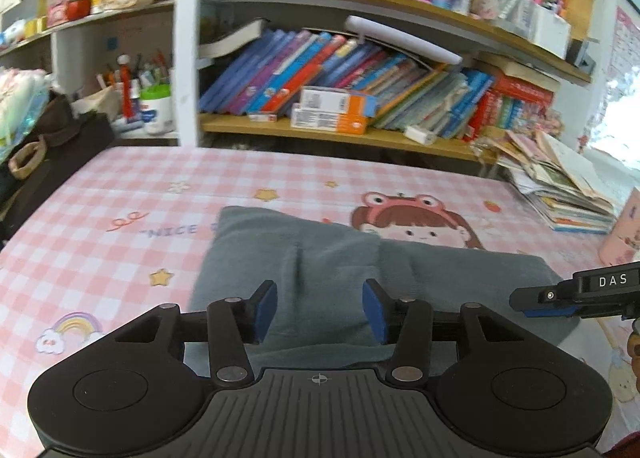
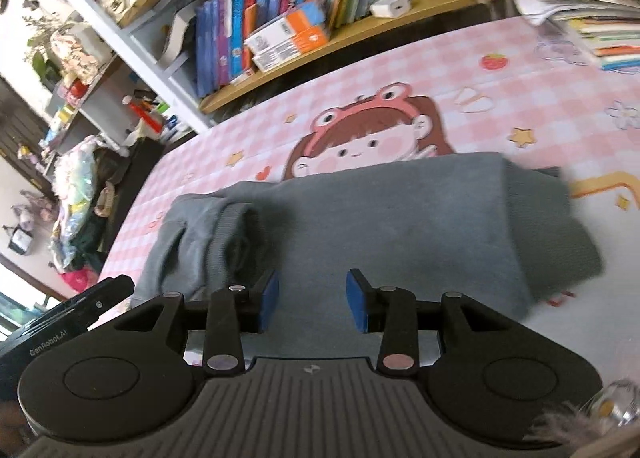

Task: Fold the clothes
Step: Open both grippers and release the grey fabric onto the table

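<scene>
A grey knit garment (image 1: 320, 270) lies folded on the pink checked table mat (image 1: 100, 218). In the right wrist view the garment (image 2: 380, 226) shows as a thick bundle with a ribbed cuff (image 2: 232, 234) at its left end. My left gripper (image 1: 320, 312) is open and empty, its blue pads just above the garment's near edge. My right gripper (image 2: 312, 300) is open and empty over the garment's near edge. The right gripper also shows at the right edge of the left wrist view (image 1: 560, 302).
A bookshelf (image 1: 340, 134) full of books stands behind the table. A stack of papers and books (image 1: 560, 186) sits at the table's back right. A pink box (image 1: 624, 234) is at the right. Dark bags (image 1: 44, 162) lie at the left edge.
</scene>
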A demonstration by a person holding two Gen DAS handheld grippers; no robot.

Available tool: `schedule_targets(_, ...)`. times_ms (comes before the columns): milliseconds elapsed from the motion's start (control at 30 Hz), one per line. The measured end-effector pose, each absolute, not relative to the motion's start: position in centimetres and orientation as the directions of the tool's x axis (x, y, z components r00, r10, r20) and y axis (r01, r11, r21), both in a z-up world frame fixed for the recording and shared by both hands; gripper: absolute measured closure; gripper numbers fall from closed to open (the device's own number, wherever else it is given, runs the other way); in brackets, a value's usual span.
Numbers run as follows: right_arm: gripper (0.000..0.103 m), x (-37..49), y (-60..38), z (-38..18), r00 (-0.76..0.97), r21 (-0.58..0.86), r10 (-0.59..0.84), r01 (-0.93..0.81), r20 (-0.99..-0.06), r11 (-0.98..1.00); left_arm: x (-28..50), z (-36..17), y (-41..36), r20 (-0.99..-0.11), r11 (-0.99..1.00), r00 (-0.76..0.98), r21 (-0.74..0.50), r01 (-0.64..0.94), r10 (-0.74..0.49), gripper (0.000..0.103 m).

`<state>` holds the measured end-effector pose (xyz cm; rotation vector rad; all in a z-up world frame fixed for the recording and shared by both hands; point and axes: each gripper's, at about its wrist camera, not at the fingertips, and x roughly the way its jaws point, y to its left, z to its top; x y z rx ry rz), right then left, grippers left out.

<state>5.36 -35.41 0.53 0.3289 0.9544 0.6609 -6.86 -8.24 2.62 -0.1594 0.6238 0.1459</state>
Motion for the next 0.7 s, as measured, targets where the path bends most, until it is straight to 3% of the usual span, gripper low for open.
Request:
schedule_targets(300,0.059,4.7,-39.0,-0.3,0.459,0.515,0.577,-0.266,-0.676,0.815,-4.9,1.9,-11.4,-0.614,0.994,0.79,-0.092,-0.063,-0.007,0.054)
schedule_targets(433,0.047,4.7,-40.5,-0.7,0.475,0.515,0.55,-0.217,-0.687,0.83,-4.0,1.8,-12.9,-0.614,0.997,0.788,-0.073,-0.01,-0.037,0.035)
schedule_targets(700,0.039,4.8,-42.5,-1.3,0.497,0.509,0.508,-0.146,-0.703,0.848,-2.6,1.6,-15.2,-0.62,0.998,0.782,-0.026,0.065,-0.067,0.03)
